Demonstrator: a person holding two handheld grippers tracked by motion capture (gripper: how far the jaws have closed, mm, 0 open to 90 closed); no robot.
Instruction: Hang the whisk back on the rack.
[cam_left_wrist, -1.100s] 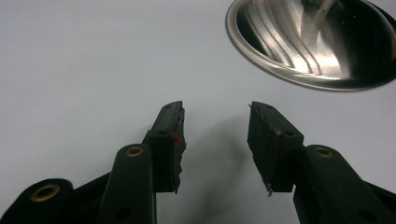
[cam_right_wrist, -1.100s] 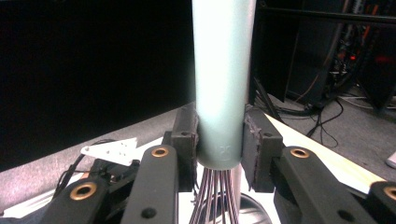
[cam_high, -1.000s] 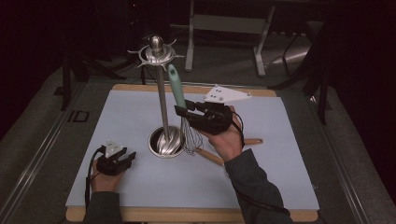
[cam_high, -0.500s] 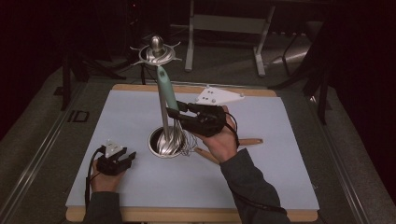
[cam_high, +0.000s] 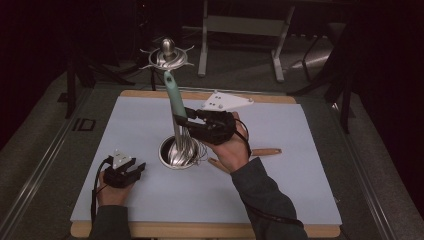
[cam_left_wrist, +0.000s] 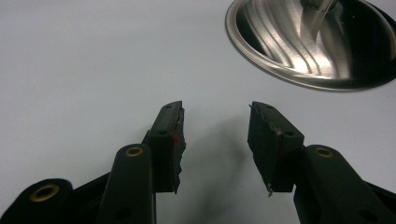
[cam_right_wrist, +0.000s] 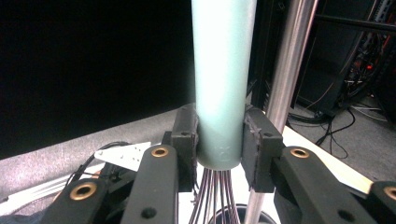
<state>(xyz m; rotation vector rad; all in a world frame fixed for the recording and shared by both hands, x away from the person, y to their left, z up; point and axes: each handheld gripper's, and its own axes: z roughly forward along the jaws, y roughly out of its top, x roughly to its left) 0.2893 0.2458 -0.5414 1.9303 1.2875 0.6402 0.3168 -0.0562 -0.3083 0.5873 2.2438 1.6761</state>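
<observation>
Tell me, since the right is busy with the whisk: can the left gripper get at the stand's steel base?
Probably yes. The left gripper is open and empty, with bare mat between it and the steel base just ahead.

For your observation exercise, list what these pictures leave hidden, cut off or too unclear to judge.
- High view: the right hand-held gripper and the hand cover part of the whisk wires.
- High view: the wooden utensil lies partly under the wrist, so its type is unclear.
- Left gripper view: the steel base is cut off by the top edge.
- Right gripper view: the frame's top edge cuts off the teal handle's upper end.
</observation>
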